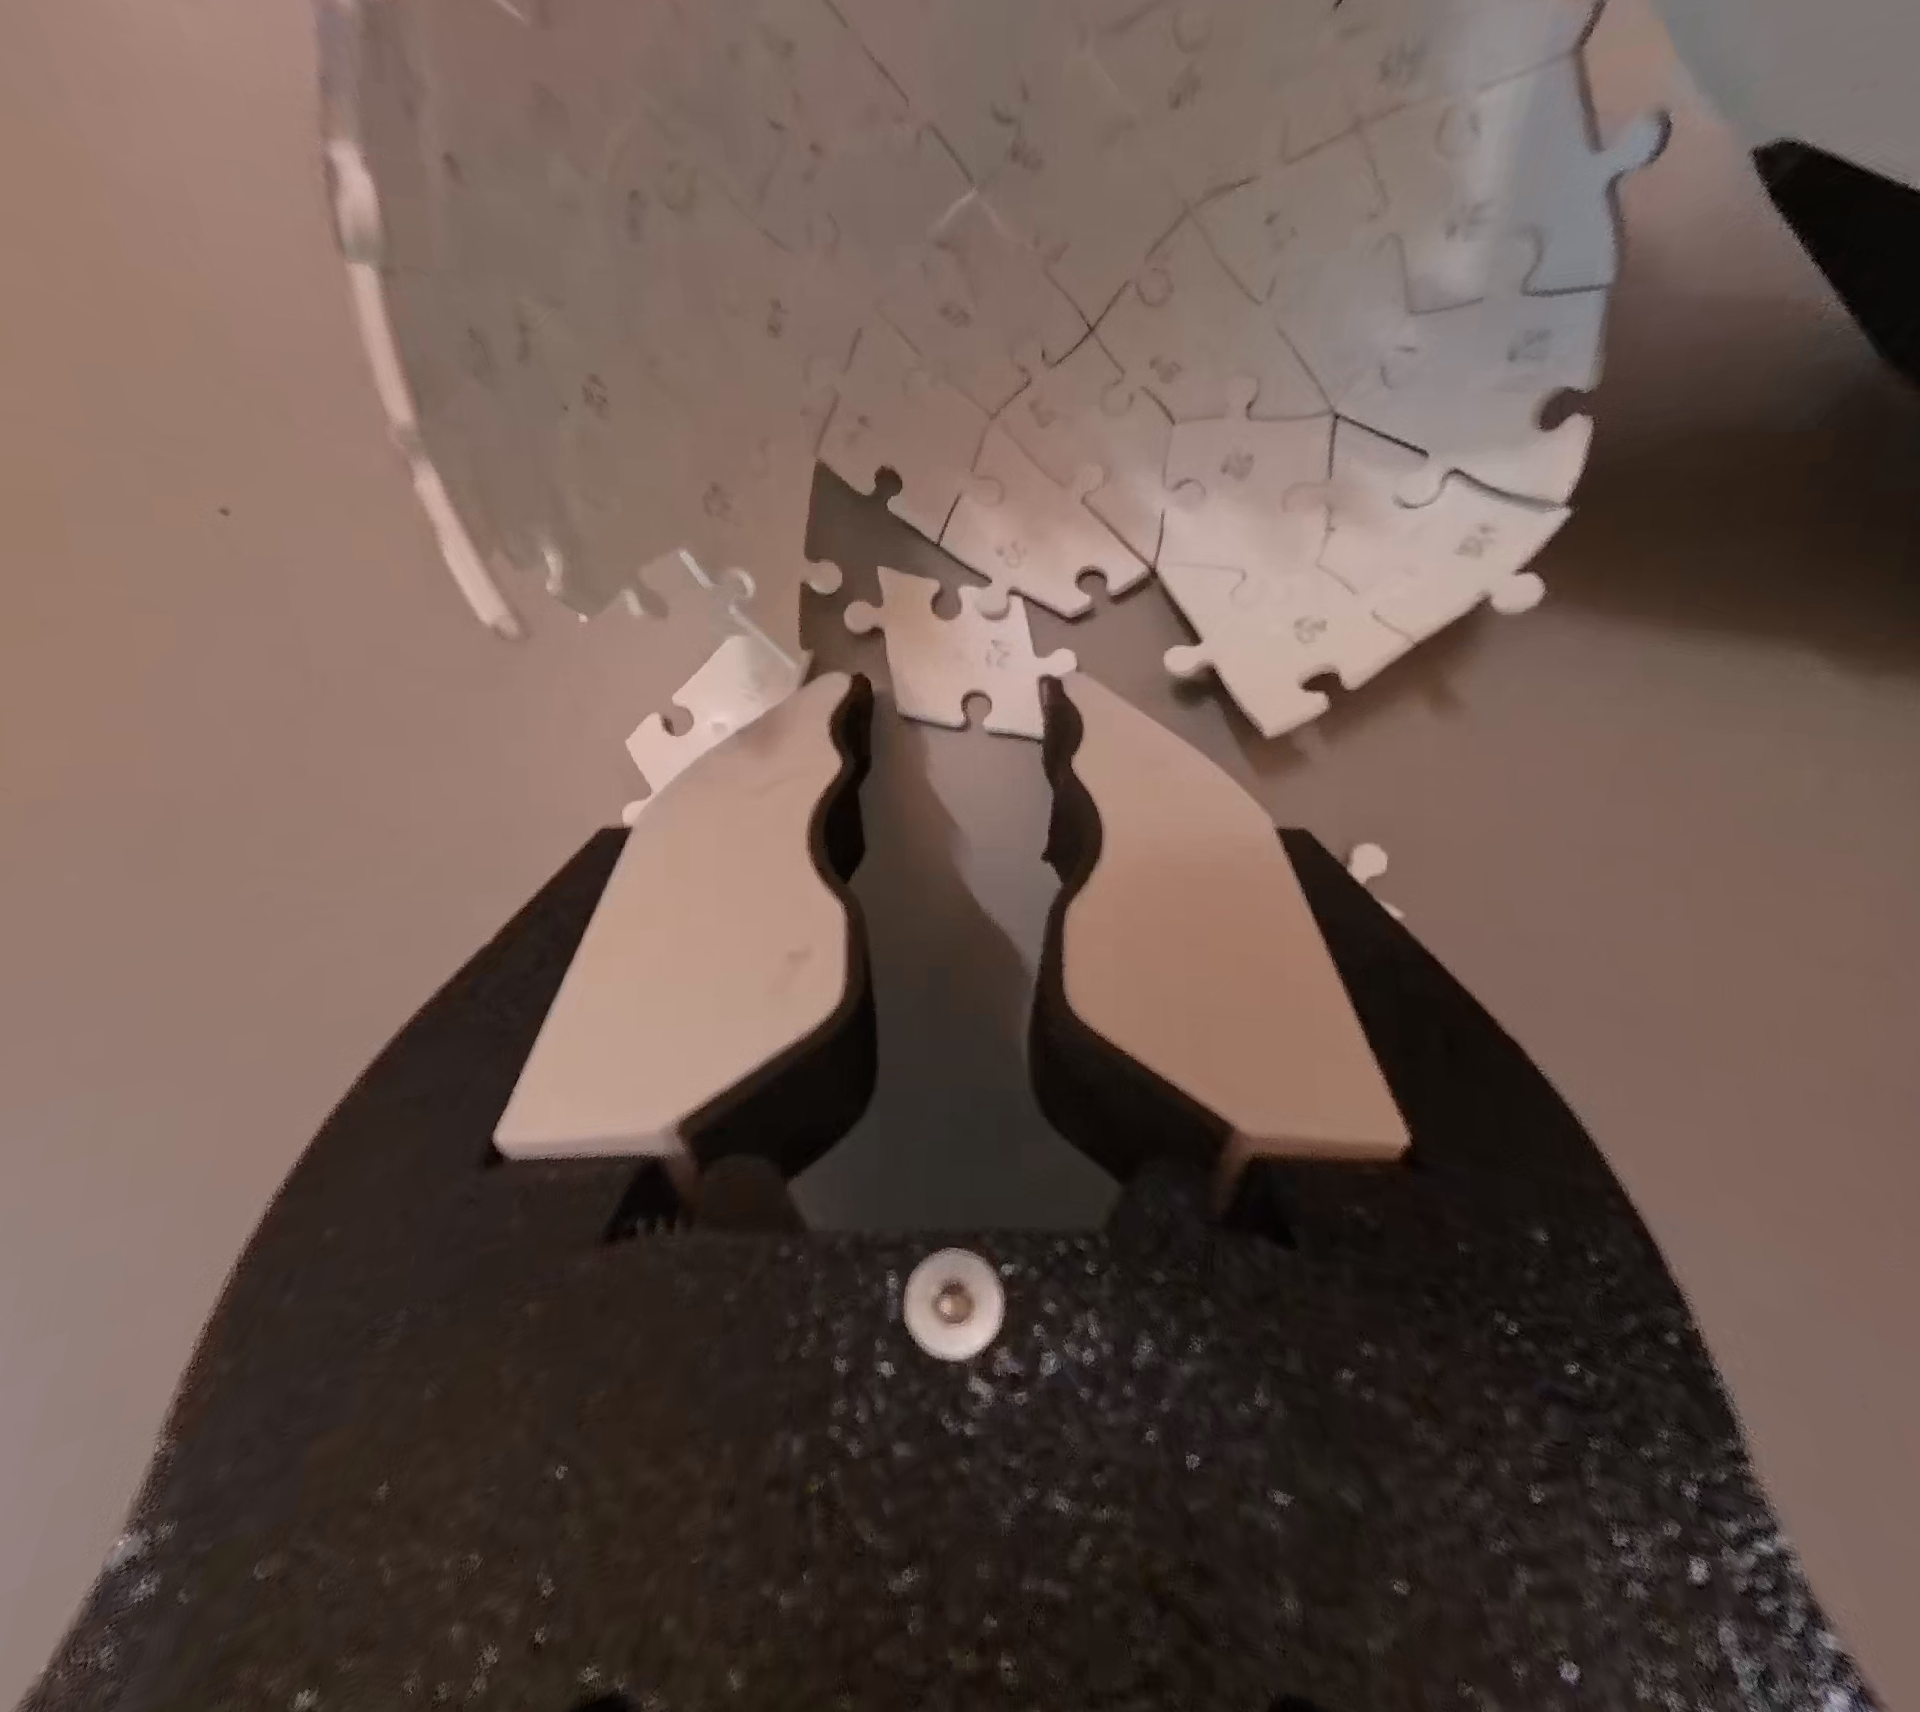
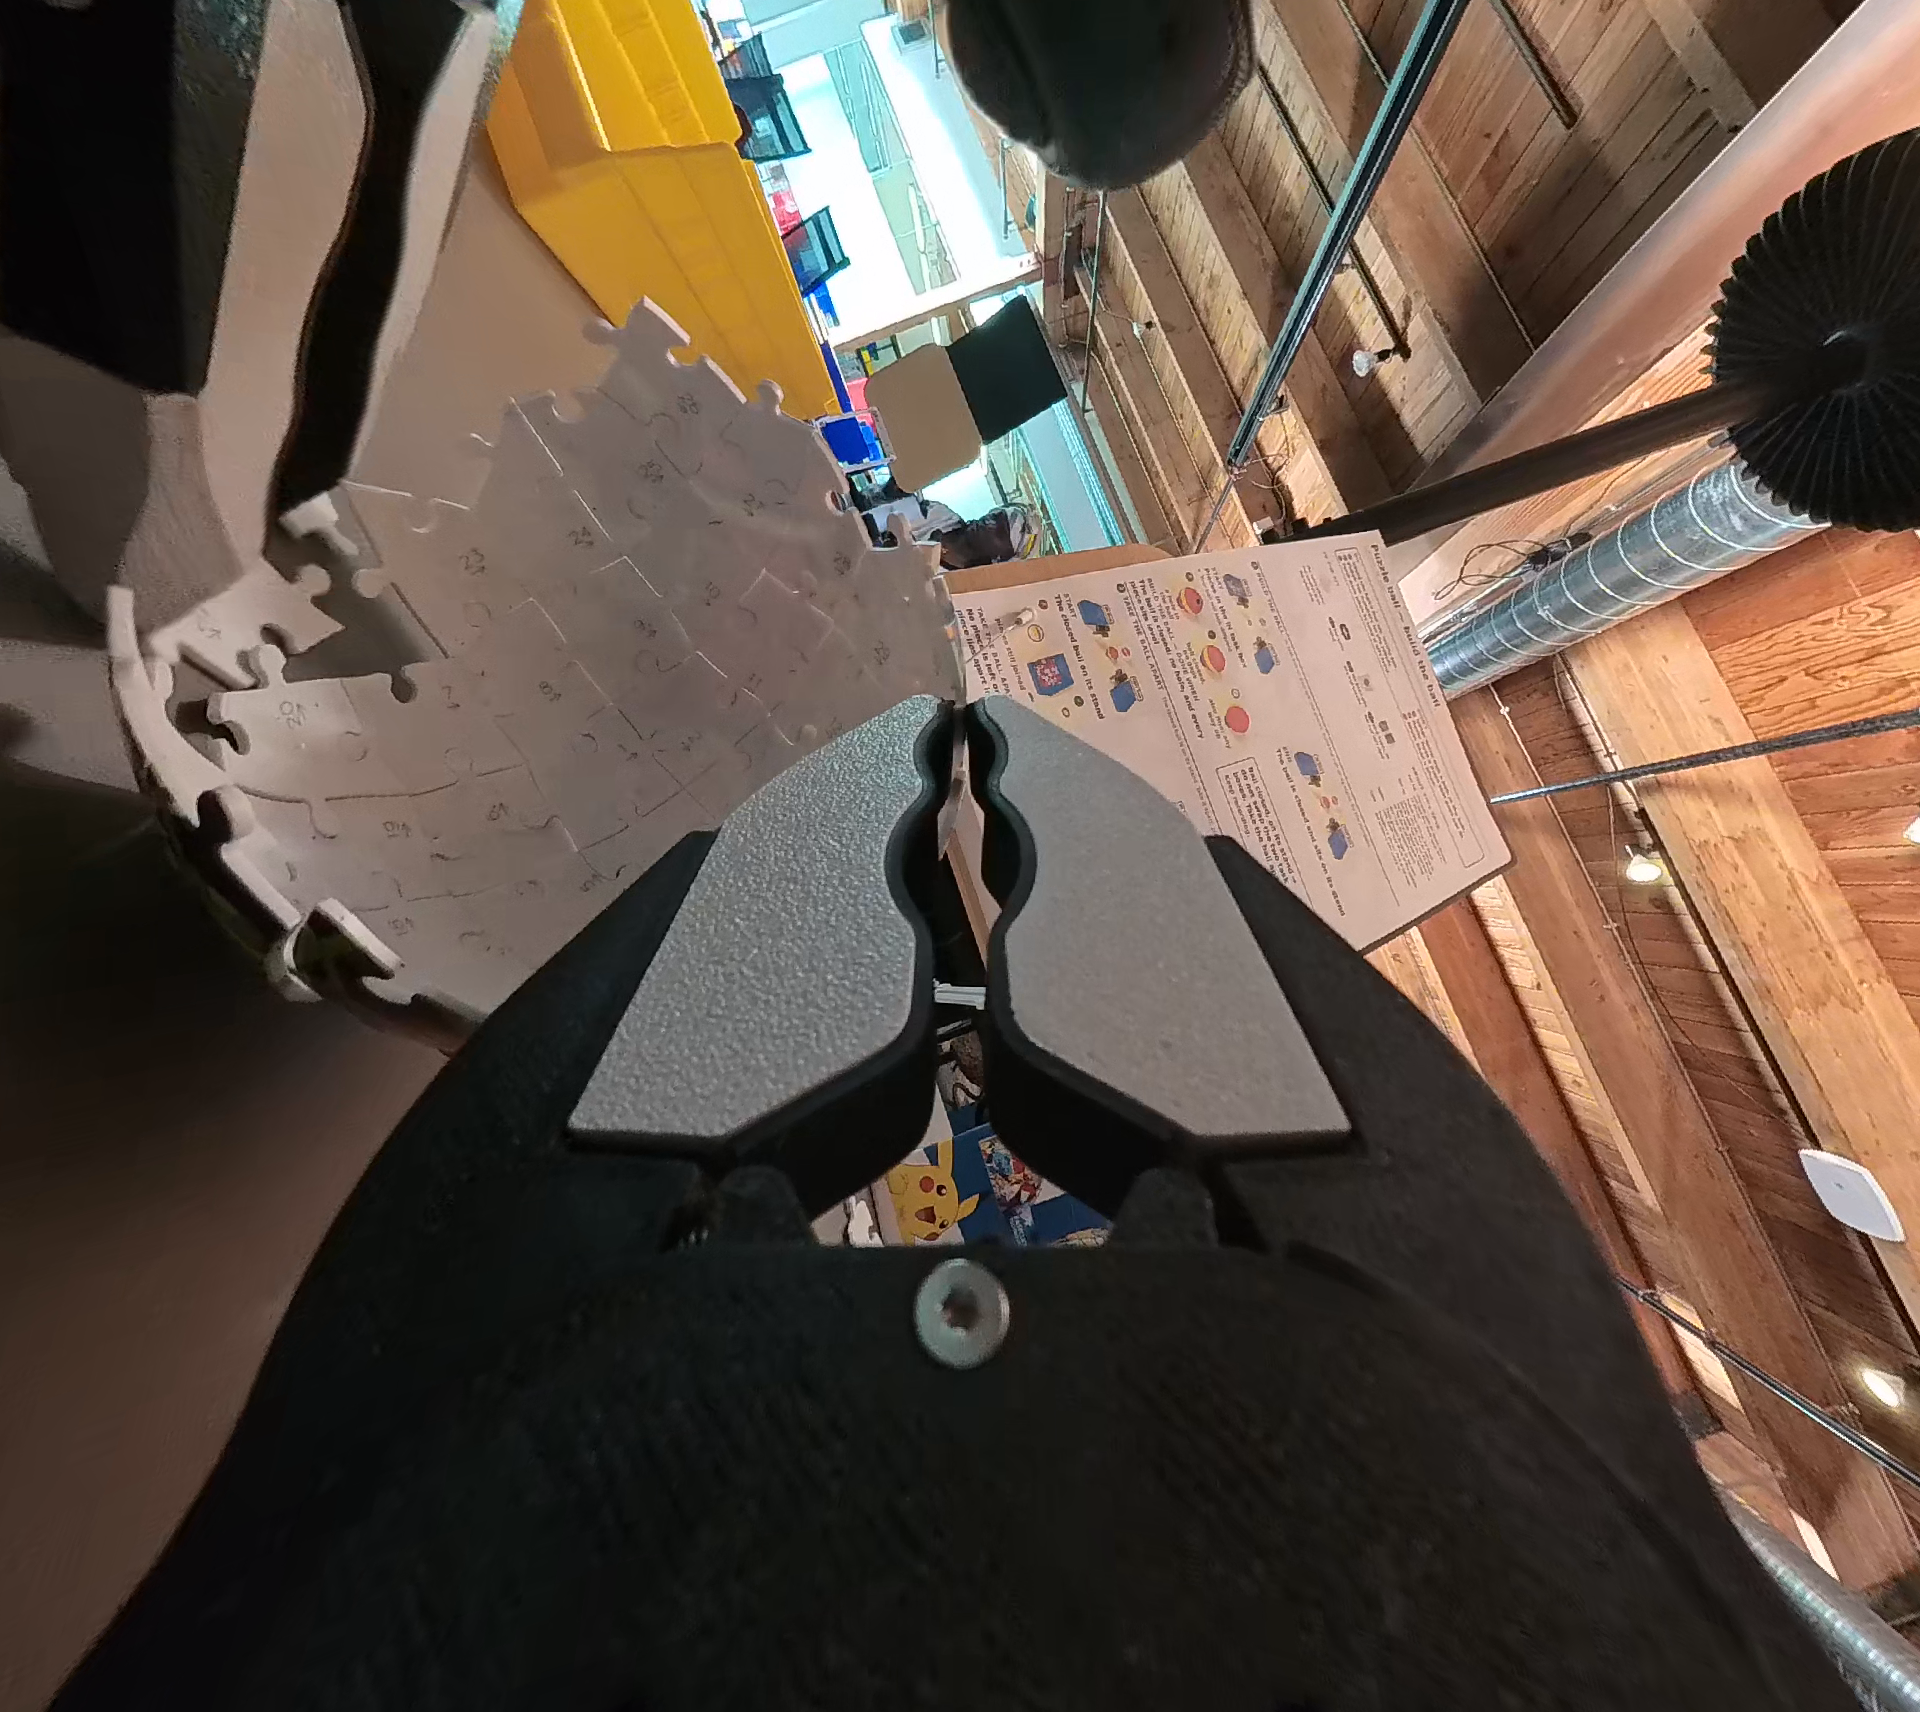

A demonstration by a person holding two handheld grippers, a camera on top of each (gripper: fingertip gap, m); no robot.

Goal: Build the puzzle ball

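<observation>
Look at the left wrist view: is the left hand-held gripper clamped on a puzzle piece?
No. The left hand-held gripper stands open, with a loose puzzle piece lying on the table just beyond its fingertips.

L cam down, close; R cam upward; shared: puzzle shell (image 1: pixel 935 187)

yellow bins (image 2: pixel 644 208) | printed instruction board (image 2: pixel 1247 727) (leaning) | silver duct (image 2: pixel 1621 571) | wood-plank wall (image 2: pixel 1558 52)

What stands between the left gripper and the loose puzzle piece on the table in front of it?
Nothing visible does. The left gripper is open, and the loose puzzle piece lies just beyond its fingertips on the table, below the edge of the half-built puzzle ball.
</observation>
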